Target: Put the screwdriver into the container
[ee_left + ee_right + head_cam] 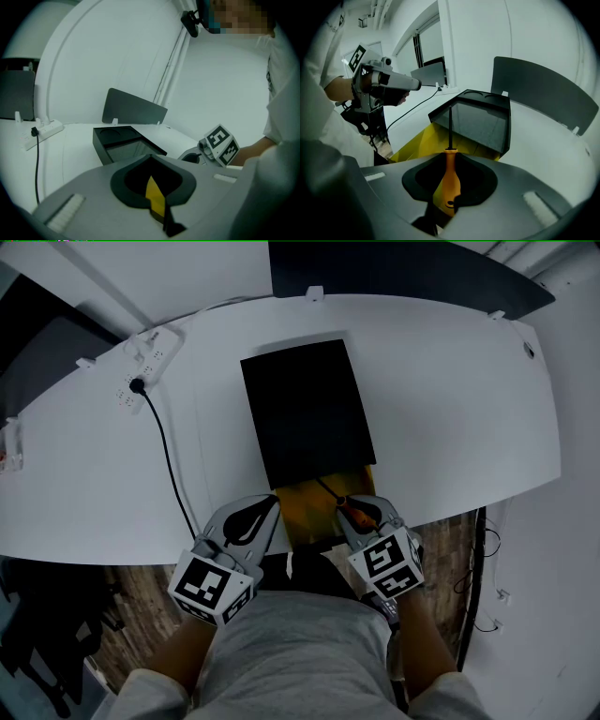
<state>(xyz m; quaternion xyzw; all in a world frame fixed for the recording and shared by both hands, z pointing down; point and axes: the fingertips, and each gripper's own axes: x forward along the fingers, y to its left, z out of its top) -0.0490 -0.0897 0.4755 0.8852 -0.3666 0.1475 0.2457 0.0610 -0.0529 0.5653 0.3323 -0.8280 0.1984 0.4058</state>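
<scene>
The right gripper (362, 506) is clamping its fingers on the orange handle of the screwdriver (447, 183). It is holding the tool just above the yellow tray (305, 510), at the tray's 3 o'clock side. The dark shaft is pointing toward 11 o'clock, with its tip hanging over the tray close to the open mouth of the black box (305, 409). The screwdriver is not yet lying inside.

The tray is sticking out of the box's 6 o'clock end, past the near edge of the white table (450, 409). At the tray's 9 o'clock side, the left gripper (265, 512) is keeping its fingers nearly together on a thin yellow strip, apparently the tray's side wall.

A power strip (148, 357) is lying at the box's 10 o'clock, and its black cable (169, 451) is trailing toward 6 o'clock.
</scene>
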